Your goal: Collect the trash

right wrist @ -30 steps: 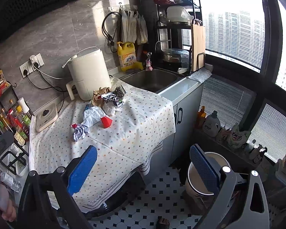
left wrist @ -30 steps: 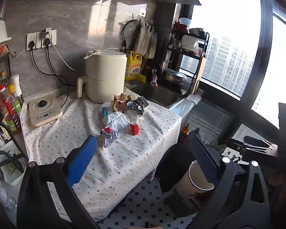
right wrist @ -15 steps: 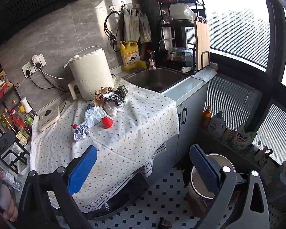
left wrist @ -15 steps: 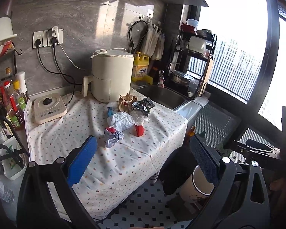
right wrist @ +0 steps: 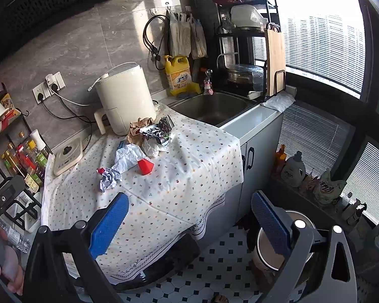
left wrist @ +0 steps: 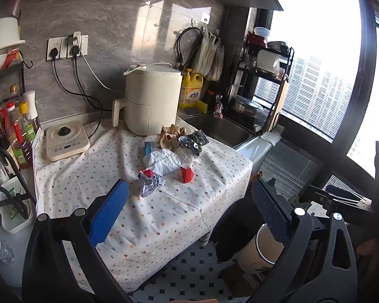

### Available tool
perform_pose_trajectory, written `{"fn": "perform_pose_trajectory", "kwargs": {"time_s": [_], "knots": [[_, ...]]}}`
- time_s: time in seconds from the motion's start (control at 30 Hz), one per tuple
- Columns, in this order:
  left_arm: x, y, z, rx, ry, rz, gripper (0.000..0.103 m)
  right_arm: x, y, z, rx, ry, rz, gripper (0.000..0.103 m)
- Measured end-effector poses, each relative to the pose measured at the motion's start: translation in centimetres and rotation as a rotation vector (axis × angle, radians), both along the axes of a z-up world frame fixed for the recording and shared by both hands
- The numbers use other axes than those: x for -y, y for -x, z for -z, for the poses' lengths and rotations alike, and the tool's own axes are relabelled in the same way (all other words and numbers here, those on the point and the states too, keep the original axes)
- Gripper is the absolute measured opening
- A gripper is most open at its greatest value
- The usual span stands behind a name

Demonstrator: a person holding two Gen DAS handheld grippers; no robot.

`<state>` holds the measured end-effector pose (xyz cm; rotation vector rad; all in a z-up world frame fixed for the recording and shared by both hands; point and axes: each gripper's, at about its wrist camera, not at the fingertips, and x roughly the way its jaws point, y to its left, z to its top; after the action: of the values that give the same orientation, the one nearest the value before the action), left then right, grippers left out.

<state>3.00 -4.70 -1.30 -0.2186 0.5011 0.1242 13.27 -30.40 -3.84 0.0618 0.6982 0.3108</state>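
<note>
Trash lies in a pile on the patterned tablecloth (left wrist: 164,209): a crumpled grey-white wrapper with a red bit (left wrist: 150,180), a white paper (left wrist: 161,160), a small red carton (left wrist: 187,174), a foil bag (left wrist: 193,139) and brown paper (left wrist: 170,133). The pile also shows in the right wrist view, with the wrapper (right wrist: 110,176) and red carton (right wrist: 145,166). A round bin (right wrist: 267,250) stands on the floor at lower right. My left gripper (left wrist: 189,212) is open and empty, short of the pile. My right gripper (right wrist: 189,223) is open and empty, above the table's front edge.
A cream air fryer (left wrist: 151,101) stands behind the pile, an induction hob (left wrist: 65,141) to its left. Bottles (left wrist: 10,131) line the left rack. A sink (left wrist: 219,128) and dish rack (left wrist: 265,75) lie at right. Tiled floor (right wrist: 222,260) lies below.
Both grippers have drifted slightly closer to the table and up; the pile appears a little larger. Nothing was grasped.
</note>
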Motion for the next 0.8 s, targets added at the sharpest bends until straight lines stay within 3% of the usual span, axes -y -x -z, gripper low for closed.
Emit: {"fn": "perform_pose_trajectory", "kwargs": {"time_s": [0.8], "knots": [[1.4,-1.9,0.8,-0.008,-0.010,-0.120,0.097,0.9,-4.6,1.0,-0.019,-0.015,-0.088,0.095]]}}
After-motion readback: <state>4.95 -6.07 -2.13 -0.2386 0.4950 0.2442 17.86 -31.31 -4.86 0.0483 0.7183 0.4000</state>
